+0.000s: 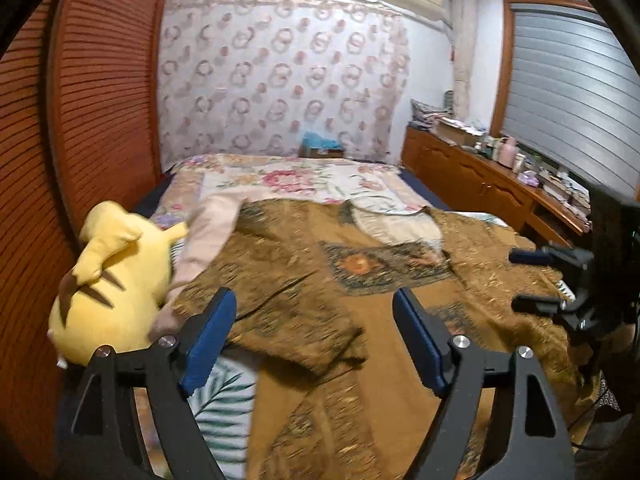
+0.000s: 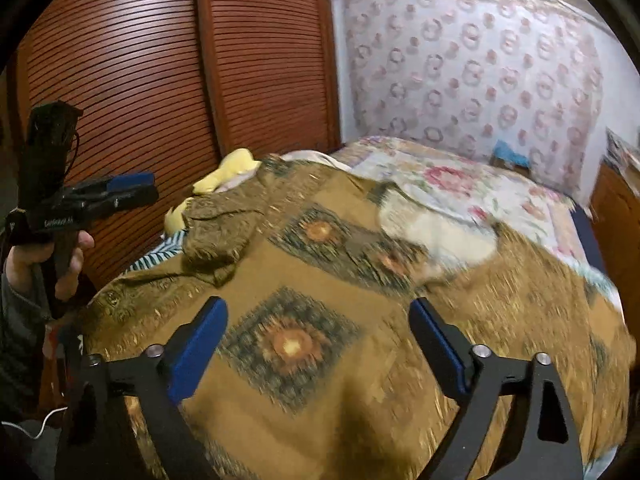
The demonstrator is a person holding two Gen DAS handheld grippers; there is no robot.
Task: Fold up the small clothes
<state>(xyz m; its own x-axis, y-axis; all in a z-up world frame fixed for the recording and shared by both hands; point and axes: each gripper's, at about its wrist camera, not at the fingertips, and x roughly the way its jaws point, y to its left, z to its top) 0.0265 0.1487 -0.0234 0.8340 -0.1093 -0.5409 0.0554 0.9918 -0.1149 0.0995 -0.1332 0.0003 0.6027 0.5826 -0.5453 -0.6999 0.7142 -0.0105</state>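
- My left gripper stands wide open, blue pads far apart, nothing between them; it hovers above the near part of the brown patterned cloth.
- My right gripper is spread just as wide and holds nothing; under it lies the same brown patterned cloth, a diamond motif with an orange centre showing between the pads.
- In the left wrist view my right gripper shows at 3 o'clock, its two fingers apart, over the cloth's right side.
- In the right wrist view my left gripper sits at 9 o'clock, seen side-on, gripped by my left hand.
- The cloth covers most of the near bed; at its left edge a part is folded over and bunched.
- A pale cream garment lies on the cloth's far side, at about 1 o'clock from the left pads; it is blurred.
- A pink garment runs along the cloth's left edge at 10 o'clock.
- A yellow plush toy lies touching that pink garment, at 9 o'clock, against the wooden louvred door.
- A wooden sideboard crowded with small things stands at 2 o'clock.
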